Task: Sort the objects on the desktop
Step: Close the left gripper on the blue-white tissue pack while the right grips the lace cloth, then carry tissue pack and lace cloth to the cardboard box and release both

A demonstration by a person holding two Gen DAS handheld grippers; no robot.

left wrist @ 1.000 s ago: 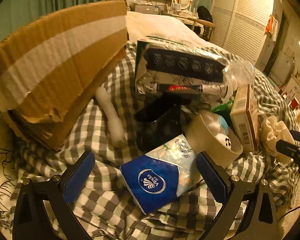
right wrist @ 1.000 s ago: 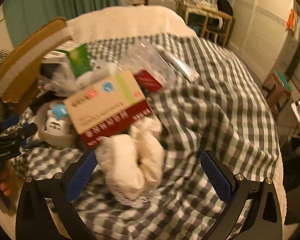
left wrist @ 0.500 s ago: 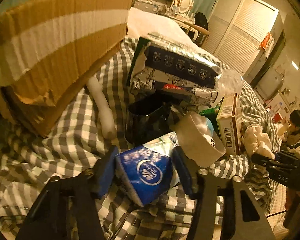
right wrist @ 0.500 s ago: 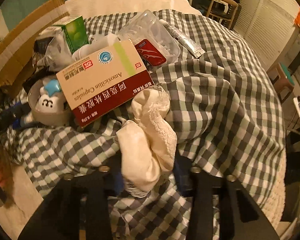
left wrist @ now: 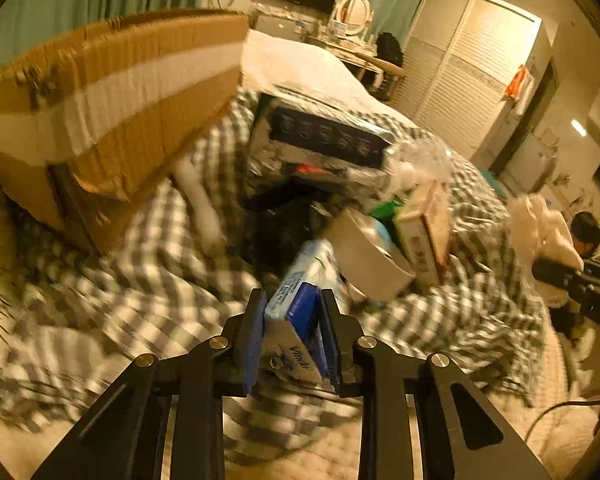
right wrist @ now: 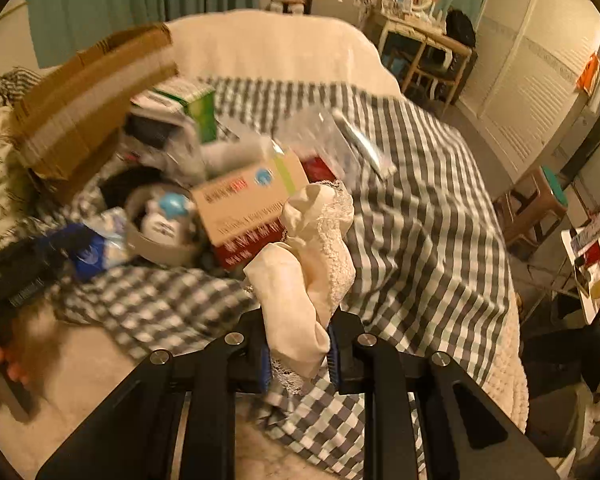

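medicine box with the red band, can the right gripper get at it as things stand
Probably not yet. The right gripper has just closed on the cream cloth, so its jaws are full, and the cloth hangs between it and the medicine box. It would need to drop the cloth first.

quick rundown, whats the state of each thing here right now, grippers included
left gripper: jaws just closed, shut on the tissue pack
tissue pack: squeezed between the pads
right gripper: jaws just closed, shut on the cream cloth
cream cloth: bunched, pinched at its lower end
cardboard box: on its side, flap torn
medicine box: lying tilted on the pile
checked sheet: rumpled under the pile
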